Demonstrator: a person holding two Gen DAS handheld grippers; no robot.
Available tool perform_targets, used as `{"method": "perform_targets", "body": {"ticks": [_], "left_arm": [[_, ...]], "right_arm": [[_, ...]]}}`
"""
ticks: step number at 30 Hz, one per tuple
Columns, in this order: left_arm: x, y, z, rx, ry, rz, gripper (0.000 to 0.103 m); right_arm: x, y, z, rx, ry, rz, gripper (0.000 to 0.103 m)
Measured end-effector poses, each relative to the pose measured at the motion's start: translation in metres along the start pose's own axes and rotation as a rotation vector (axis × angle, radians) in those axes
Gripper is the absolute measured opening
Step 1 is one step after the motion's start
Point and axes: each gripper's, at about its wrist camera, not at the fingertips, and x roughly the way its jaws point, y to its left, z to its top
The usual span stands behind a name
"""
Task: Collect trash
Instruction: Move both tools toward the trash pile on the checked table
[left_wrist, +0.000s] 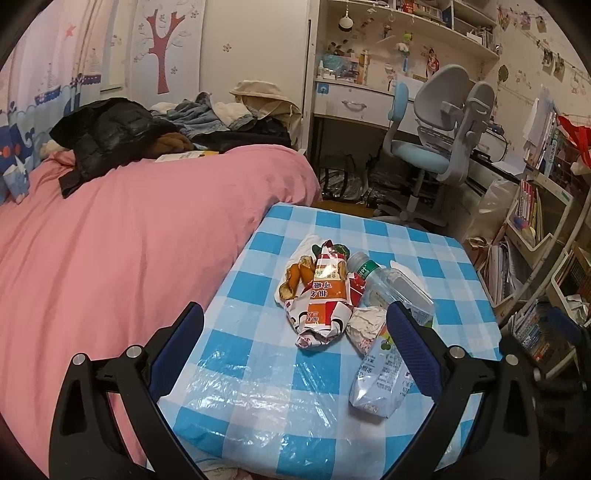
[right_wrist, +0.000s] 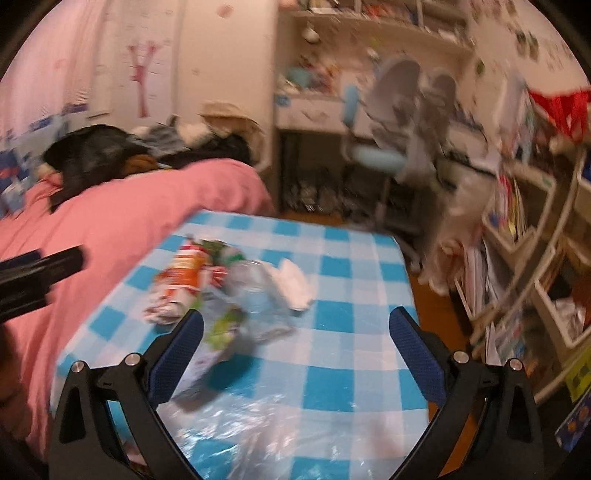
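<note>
A pile of trash lies on the blue-checked table (left_wrist: 258, 369): a red-and-orange snack wrapper (left_wrist: 325, 295), a crushed clear plastic bottle (left_wrist: 391, 284) with a green label, a crumpled foil ball (left_wrist: 364, 321) and a pale printed pouch (left_wrist: 380, 376). My left gripper (left_wrist: 295, 317) stands open just short of the pile, its right finger (left_wrist: 413, 350) over the pouch. The right wrist view is blurred; there the wrapper (right_wrist: 184, 273), bottle (right_wrist: 251, 280) and a white tissue (right_wrist: 295, 284) lie ahead of my open right gripper (right_wrist: 295, 321). The left tool (right_wrist: 40, 269) shows at the left edge.
A clear plastic sheet (left_wrist: 258, 391) lies on the table's near part. A bed with a pink cover (left_wrist: 110, 240) and piled clothes (left_wrist: 122, 136) borders the table's left. A desk chair (left_wrist: 436, 140) stands beyond it, and bookshelves (left_wrist: 535, 229) line the right side.
</note>
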Motion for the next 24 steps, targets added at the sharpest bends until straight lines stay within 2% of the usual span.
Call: {"method": "perform_targets", "body": {"ticks": [4, 16, 24], "left_arm": [[-0.011, -0.002, -0.005, 0.005, -0.008, 0.002, 0.095], [-0.038, 0.000, -0.018, -0.001, -0.031, 0.004, 0.095], [-0.044, 0.001, -0.020, -0.005, -0.036, 0.003, 0.095]], "right_arm": [[-0.011, 0.013, -0.001, -0.055, -0.041, 0.000, 0.097], [-0.040, 0.010, -0.011, -0.017, -0.072, 0.033, 0.097], [-0.041, 0.013, -0.010, -0.023, -0.065, 0.037, 0.097]]}}
